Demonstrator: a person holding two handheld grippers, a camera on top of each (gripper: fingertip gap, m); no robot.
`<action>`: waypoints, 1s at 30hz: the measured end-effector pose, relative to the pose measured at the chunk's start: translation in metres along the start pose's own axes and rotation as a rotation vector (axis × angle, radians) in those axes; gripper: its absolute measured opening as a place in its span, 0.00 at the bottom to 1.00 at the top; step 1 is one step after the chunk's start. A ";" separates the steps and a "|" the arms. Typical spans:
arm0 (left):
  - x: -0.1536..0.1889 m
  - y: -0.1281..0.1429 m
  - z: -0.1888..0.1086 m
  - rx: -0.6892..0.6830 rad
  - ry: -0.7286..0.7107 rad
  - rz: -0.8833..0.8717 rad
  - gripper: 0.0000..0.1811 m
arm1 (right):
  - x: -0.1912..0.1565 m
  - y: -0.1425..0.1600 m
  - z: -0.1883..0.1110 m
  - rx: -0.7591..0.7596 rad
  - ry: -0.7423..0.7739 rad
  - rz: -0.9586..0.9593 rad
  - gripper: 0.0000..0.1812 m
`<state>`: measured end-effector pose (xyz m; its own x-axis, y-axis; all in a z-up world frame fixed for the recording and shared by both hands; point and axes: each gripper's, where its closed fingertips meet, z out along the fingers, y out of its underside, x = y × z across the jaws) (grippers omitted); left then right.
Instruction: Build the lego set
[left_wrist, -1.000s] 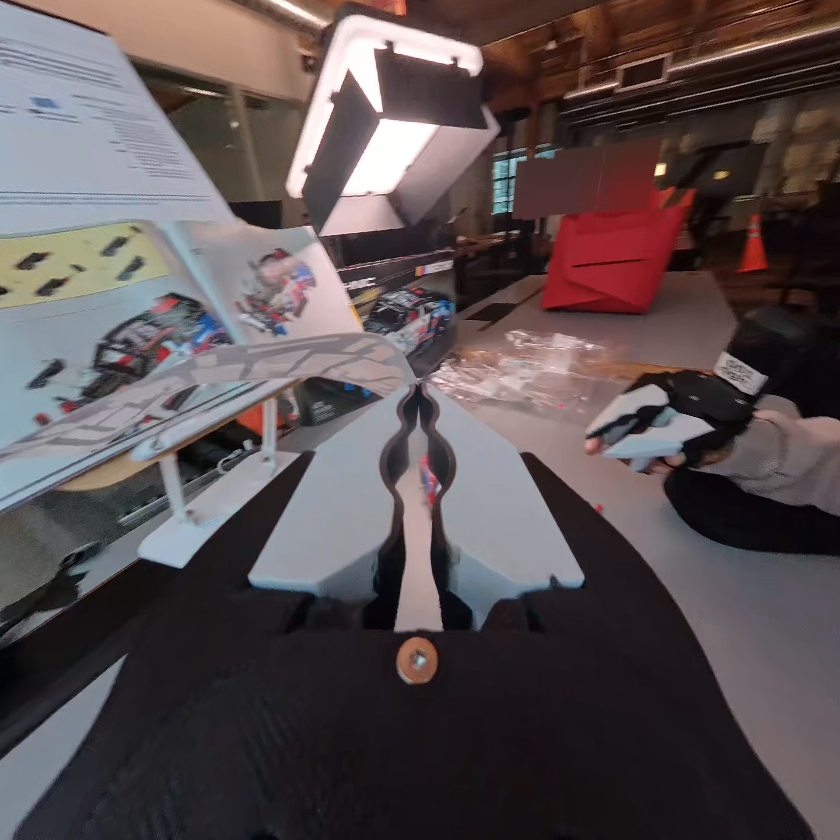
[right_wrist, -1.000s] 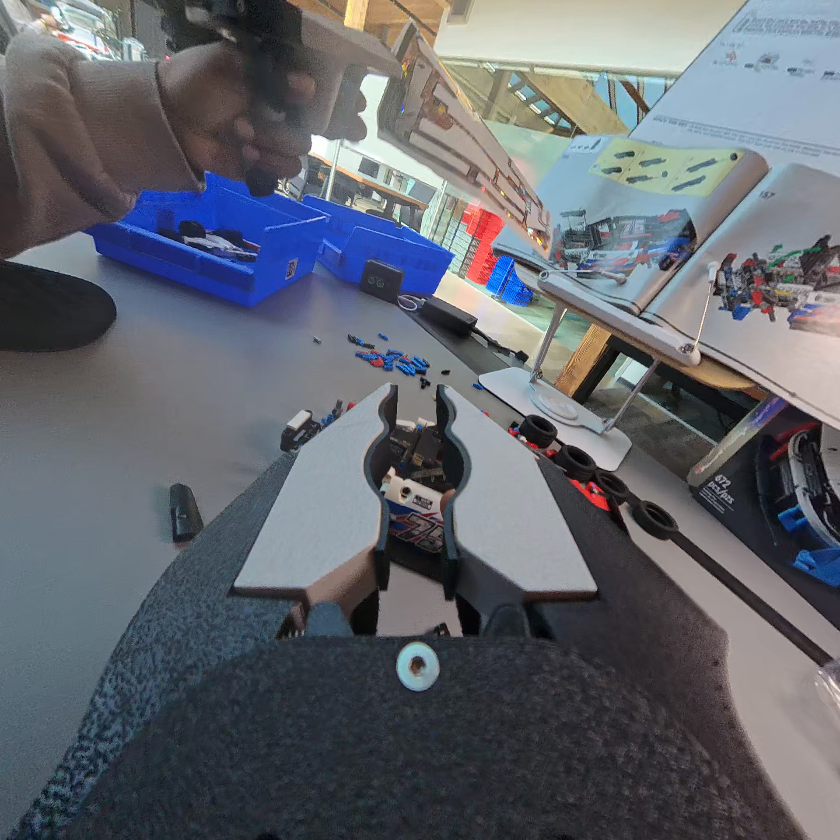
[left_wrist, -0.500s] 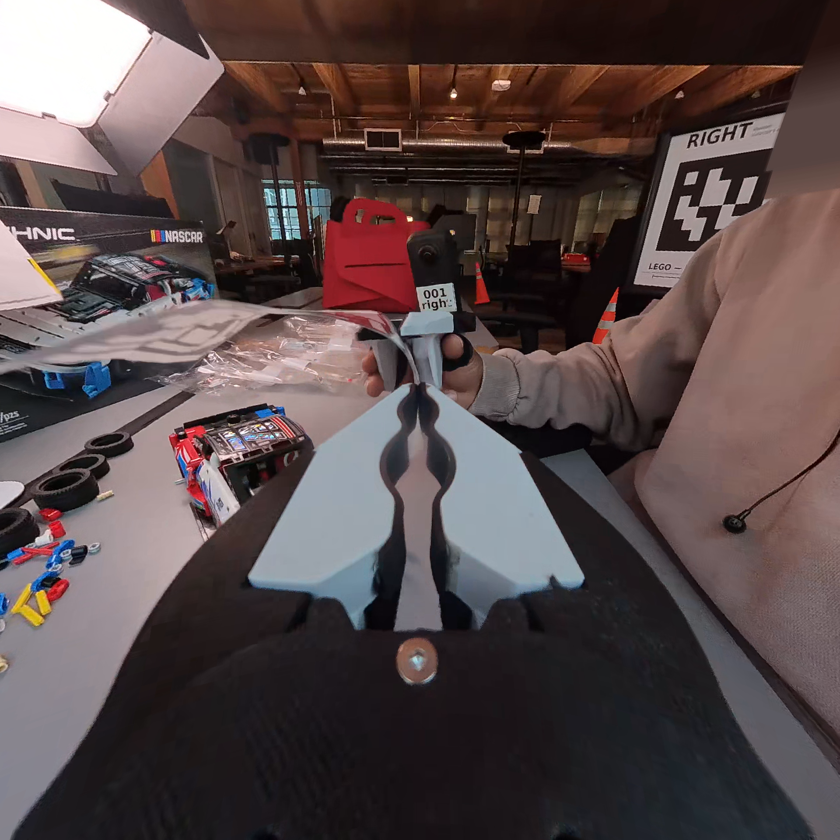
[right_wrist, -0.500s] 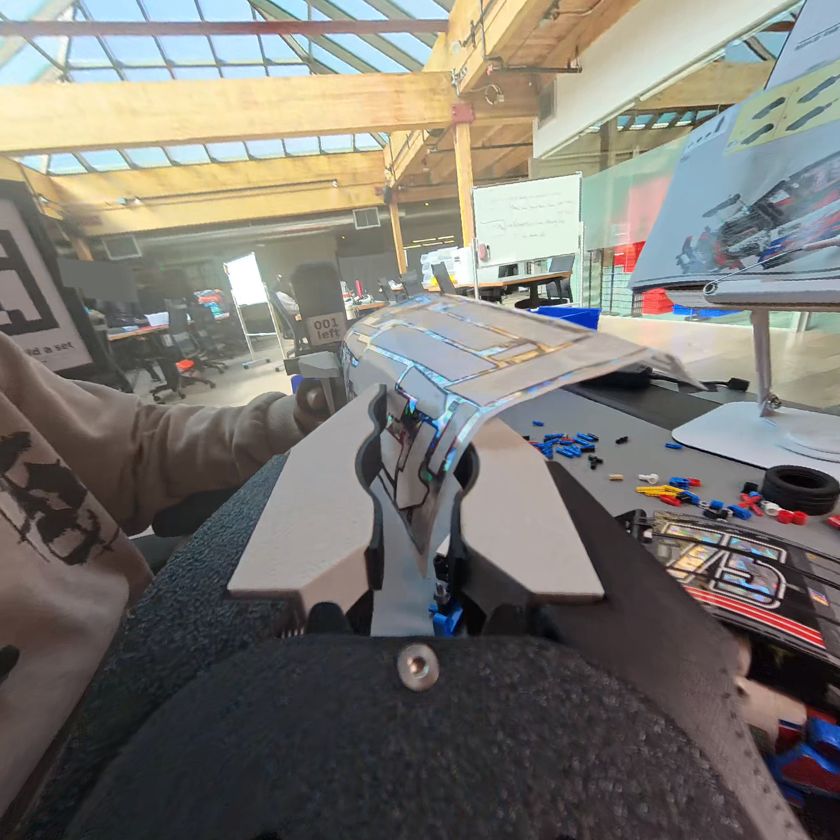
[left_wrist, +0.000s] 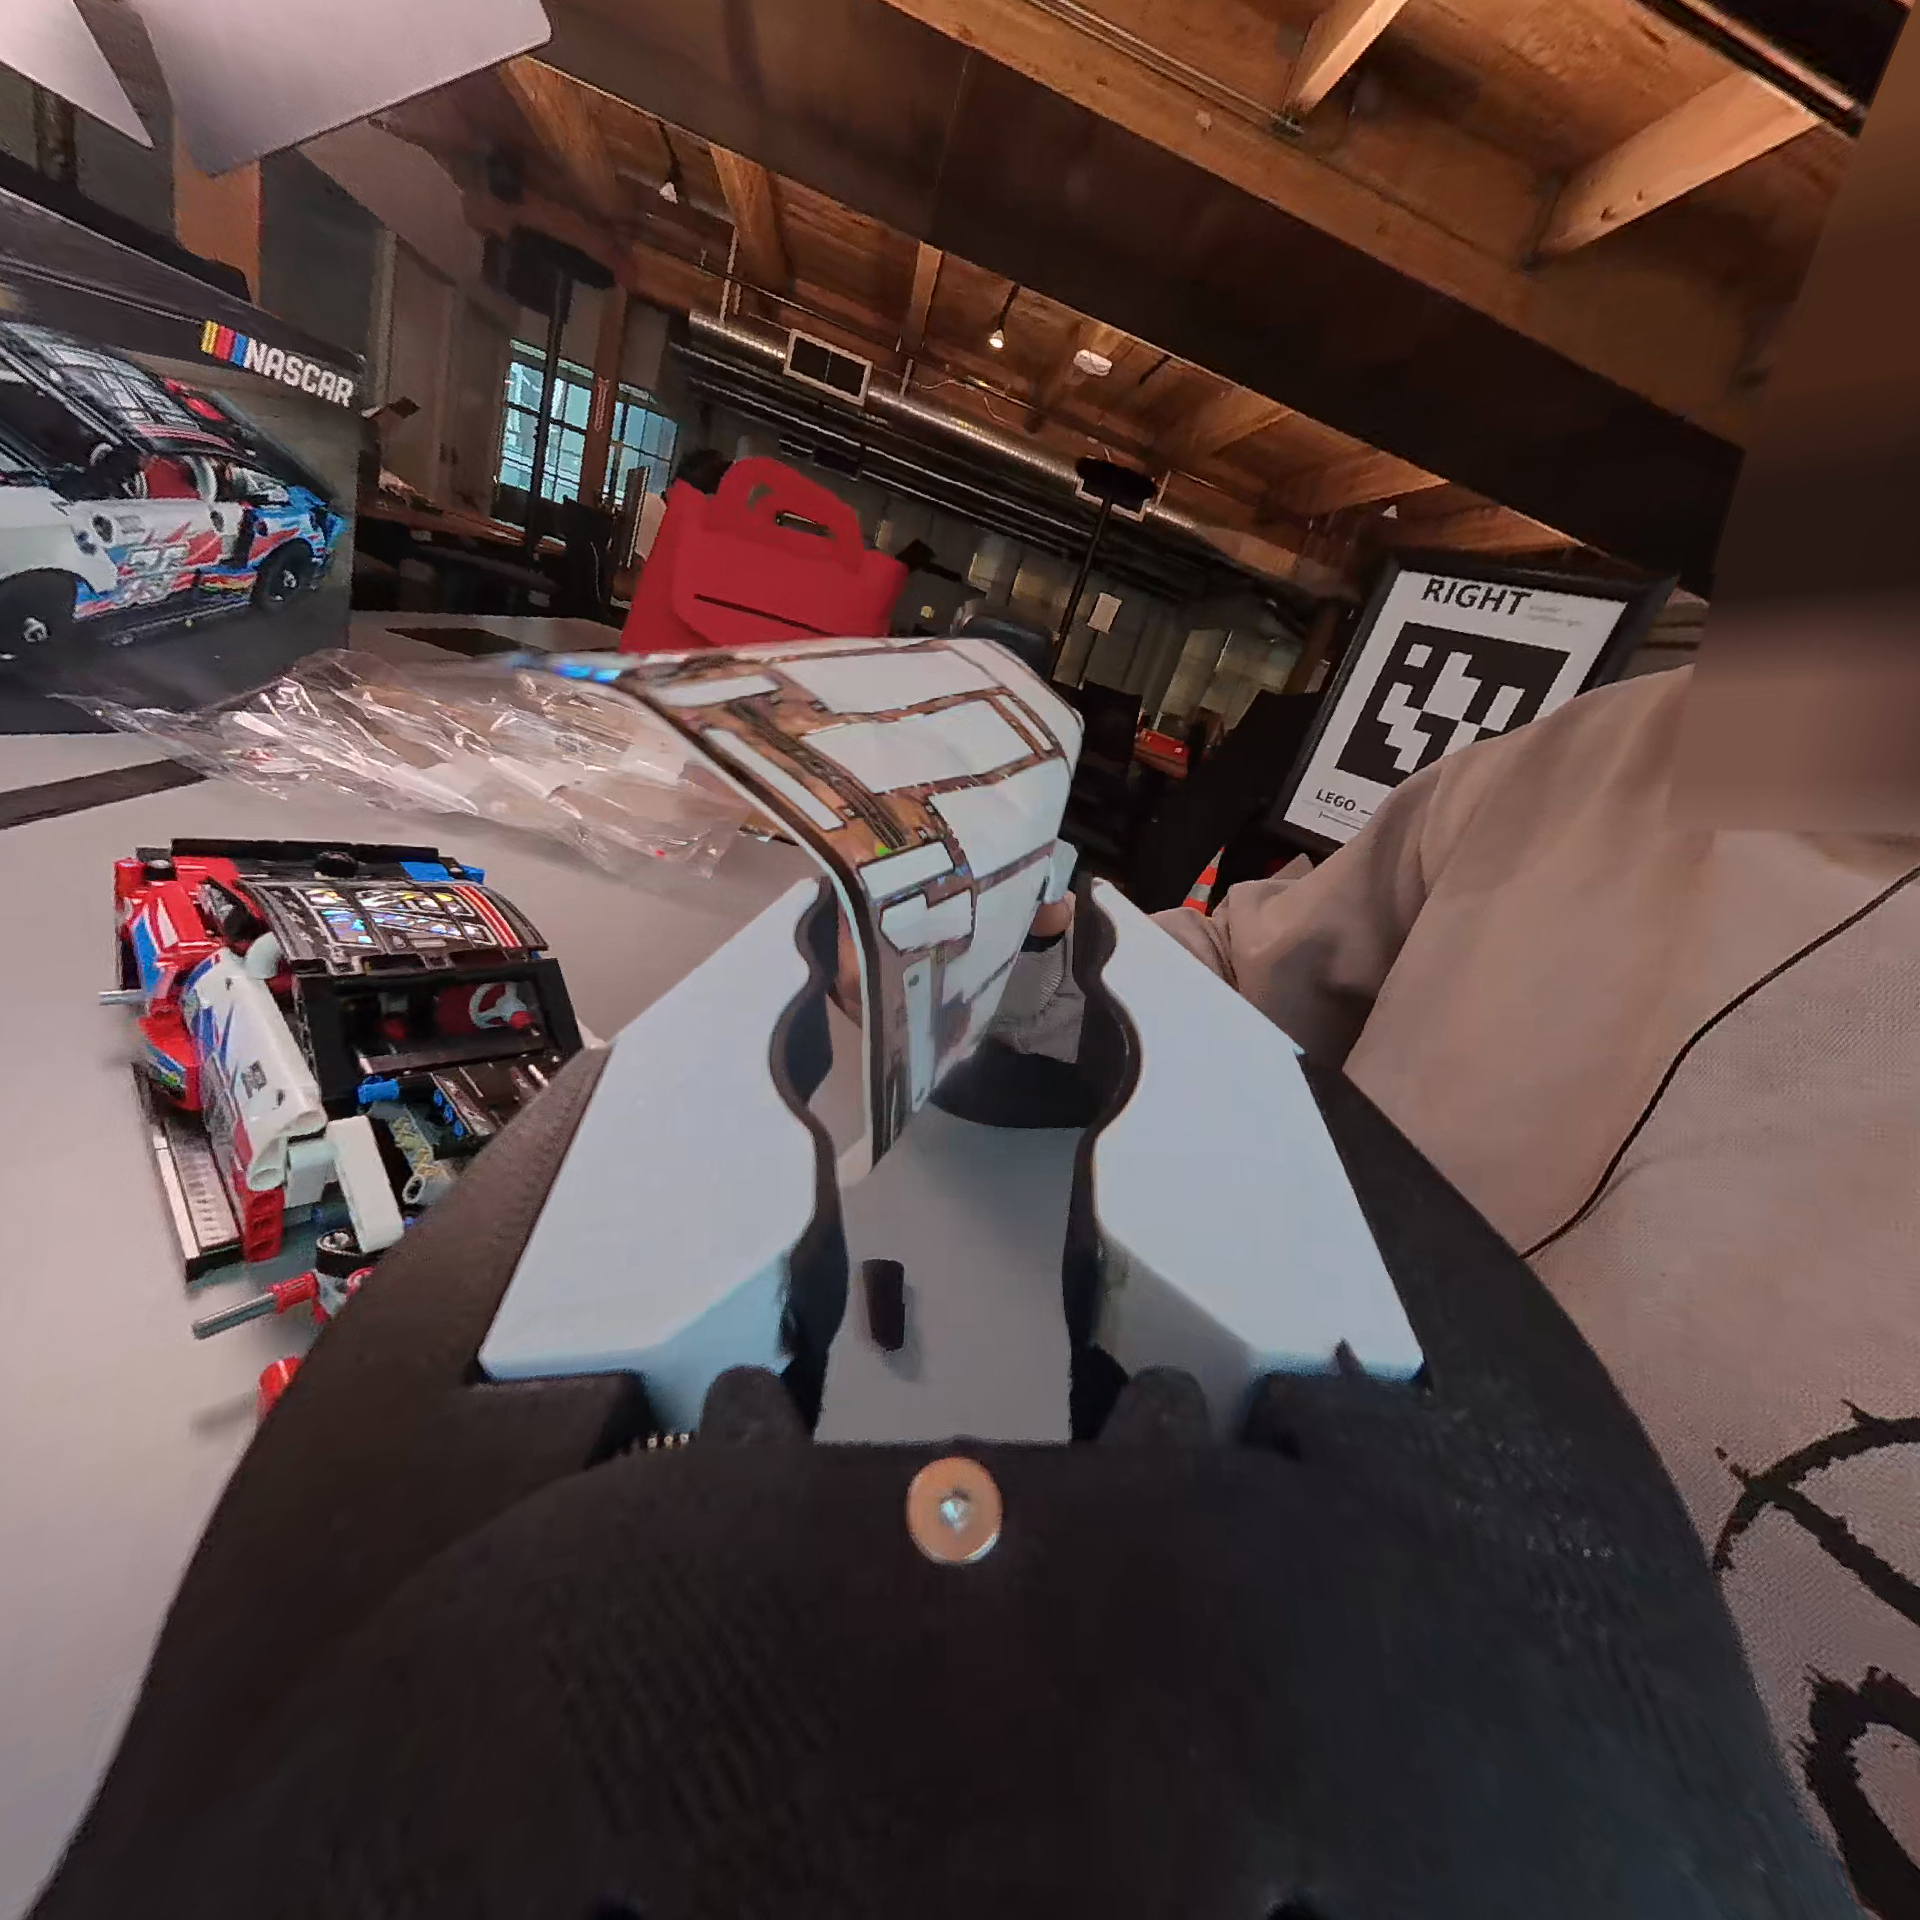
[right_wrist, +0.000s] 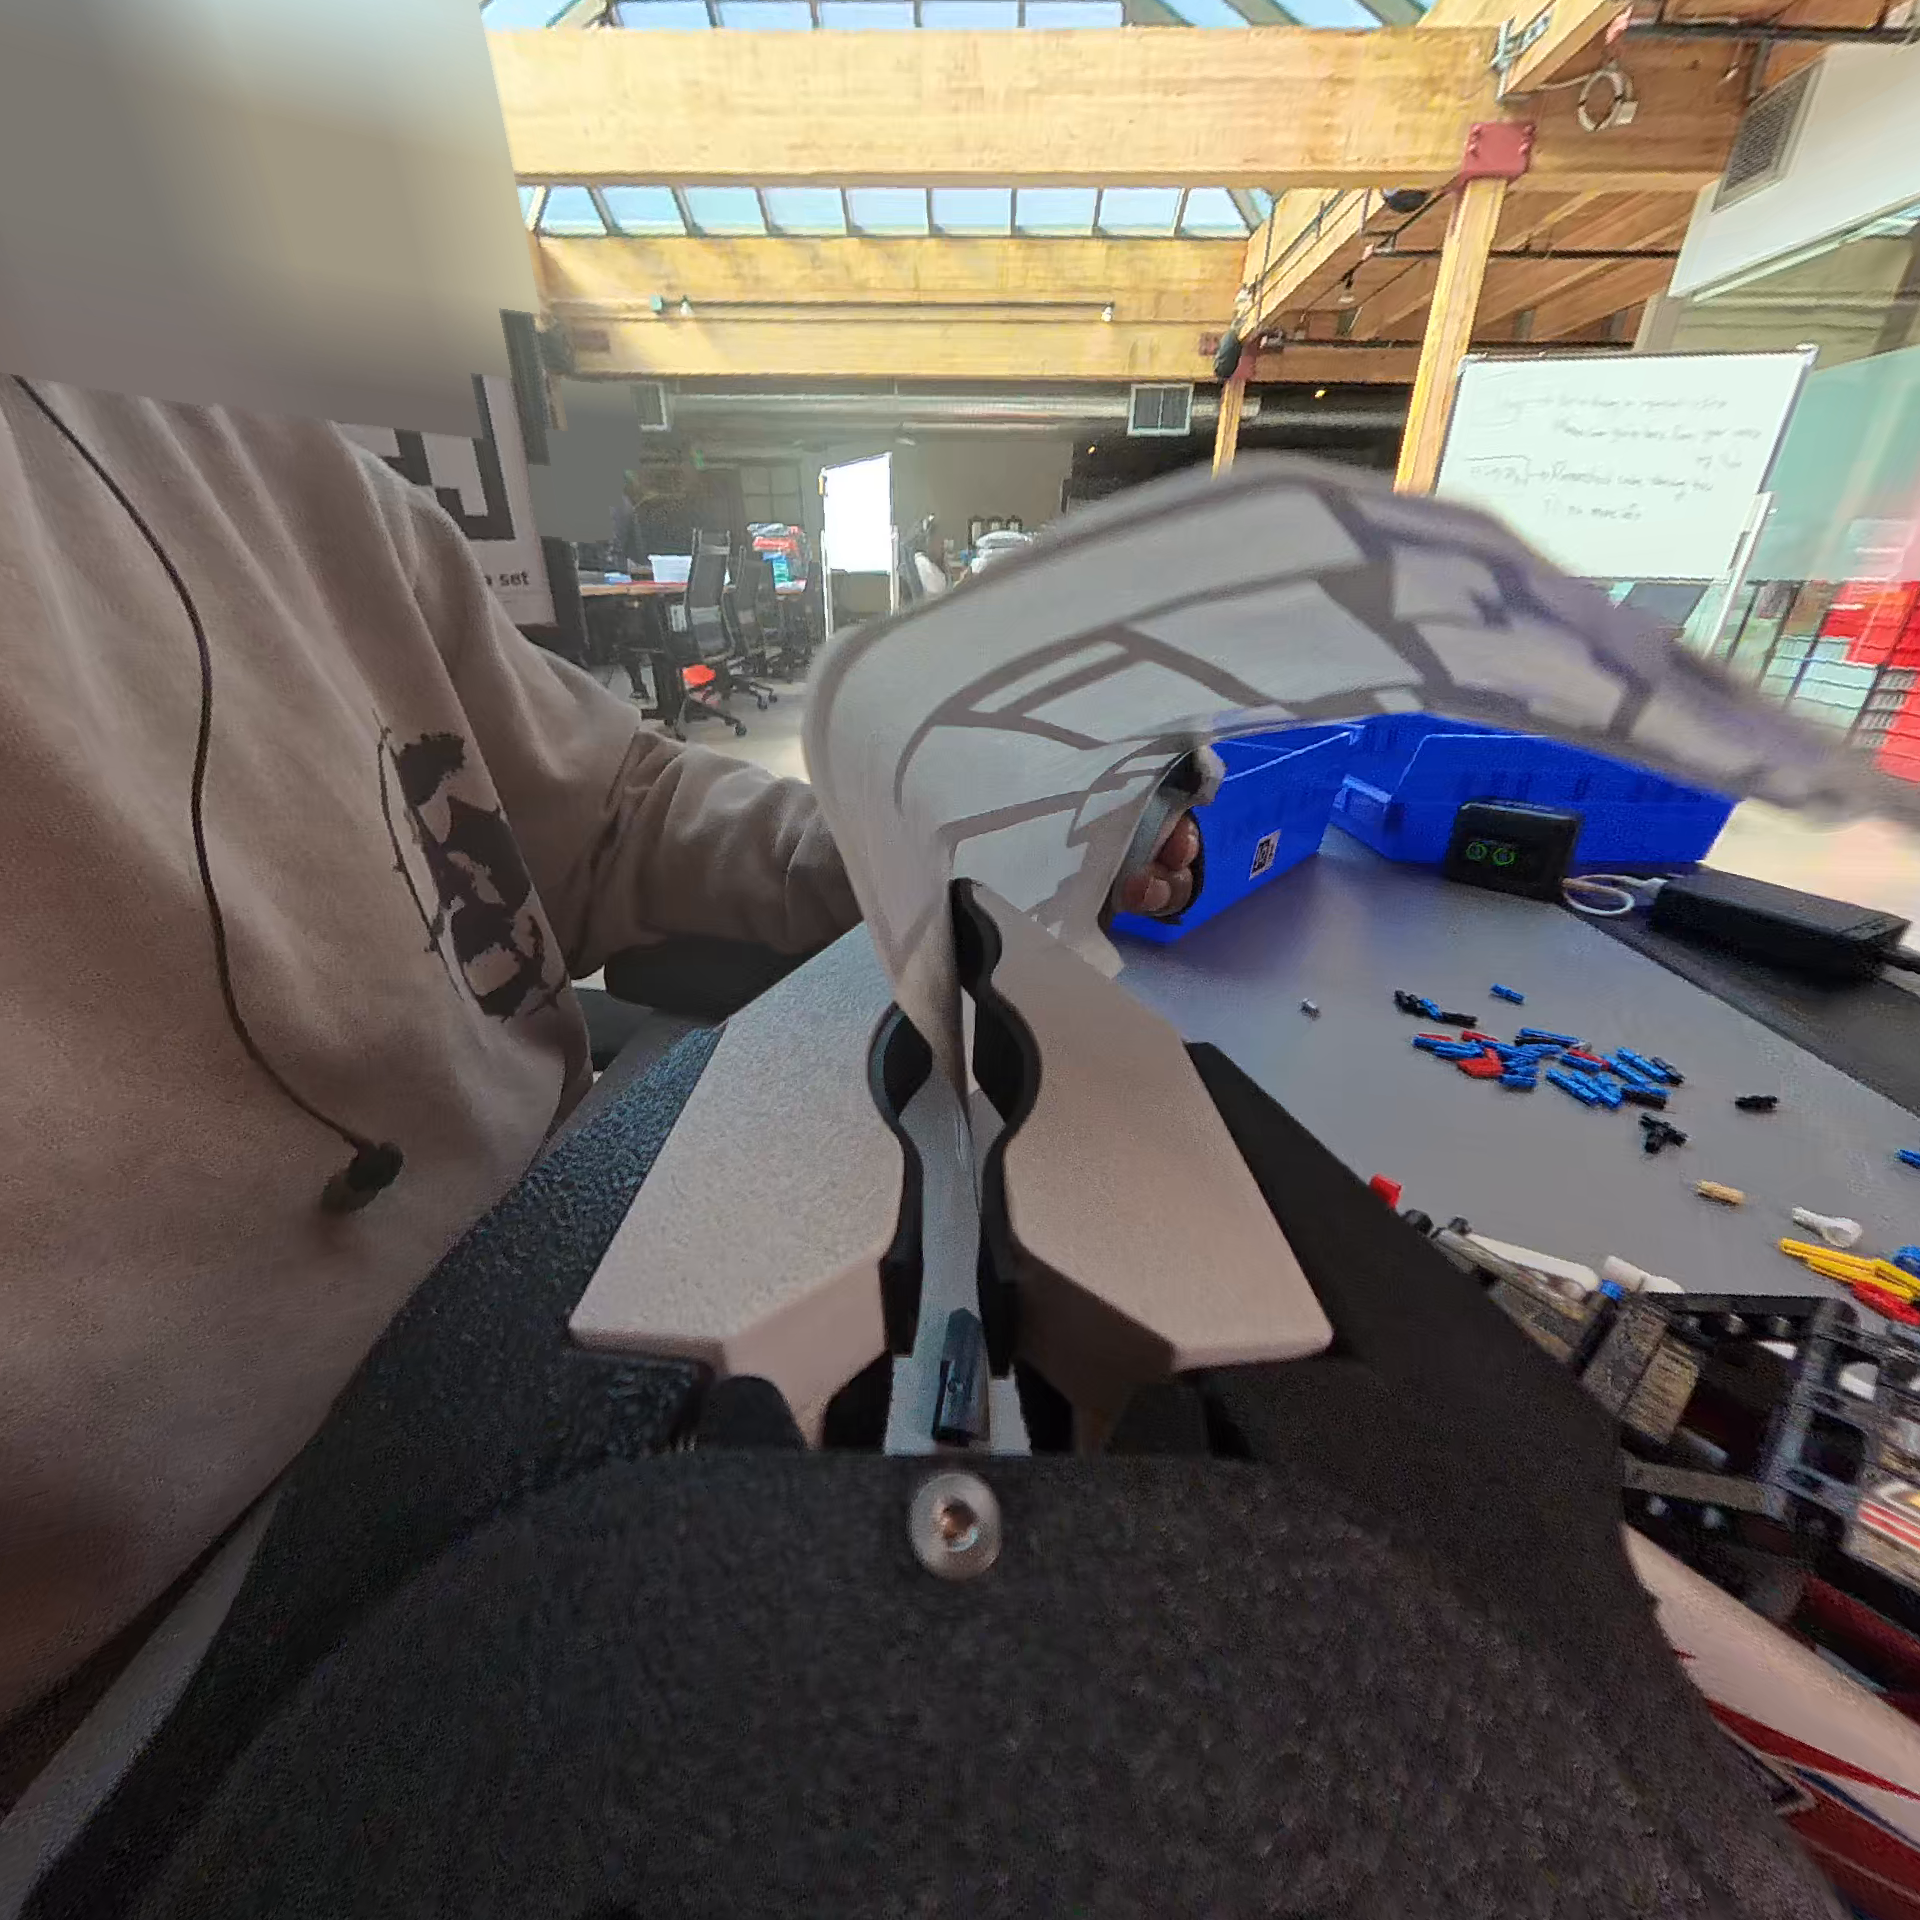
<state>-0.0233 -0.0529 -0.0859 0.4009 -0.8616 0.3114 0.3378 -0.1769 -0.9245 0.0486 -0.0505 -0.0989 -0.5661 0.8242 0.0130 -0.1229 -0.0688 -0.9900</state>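
Observation:
A sticker sheet (left_wrist: 914, 748) with grey panels and dark outlines curls up in the air in front of the person. My right gripper (right_wrist: 961, 904) is shut on its lower edge, and the sheet (right_wrist: 1143, 623) arcs up and to the right, blurred. My left gripper (left_wrist: 948, 904) is open, with the sheet hanging in the gap between its jaws. The partly built red, white and black lego car (left_wrist: 312, 997) lies on the grey table to the left, and it also shows in the right wrist view (right_wrist: 1766, 1403). A small black piece (left_wrist: 883, 1299) lies on the table below.
The set's box (left_wrist: 156, 520), crumpled clear bags (left_wrist: 416, 738) and a red bag (left_wrist: 769, 571) stand behind the car. Blue bins (right_wrist: 1455, 790), a black device (right_wrist: 1512, 847) and loose blue and red pins (right_wrist: 1538, 1060) lie to the right. The person's beige sweatshirt (right_wrist: 260, 831) is close. One gripper's finger ends stand about 8 cm off the other's.
The left gripper was shut on the sheet's tip and has opened. The right gripper, open around the sheet half a second ago, has shut on it. Both have swung toward the person.

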 end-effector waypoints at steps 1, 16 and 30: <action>0.000 -0.001 0.000 0.013 0.008 -0.026 0.24 | -0.005 0.007 0.002 -0.039 -0.018 -0.013 0.00; -0.030 -0.006 -0.009 0.044 -0.187 -0.057 0.00 | 0.023 0.037 -0.001 -0.106 0.048 0.347 0.00; -0.031 0.001 -0.009 -0.003 -0.193 -0.044 0.00 | 0.037 0.027 -0.008 -0.052 0.117 0.351 0.07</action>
<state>-0.0436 -0.0305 -0.0984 0.5416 -0.7460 0.3875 0.3561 -0.2140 -0.9096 0.0312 -0.0175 -0.1263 -0.4688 0.8145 -0.3419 0.1057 -0.3325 -0.9372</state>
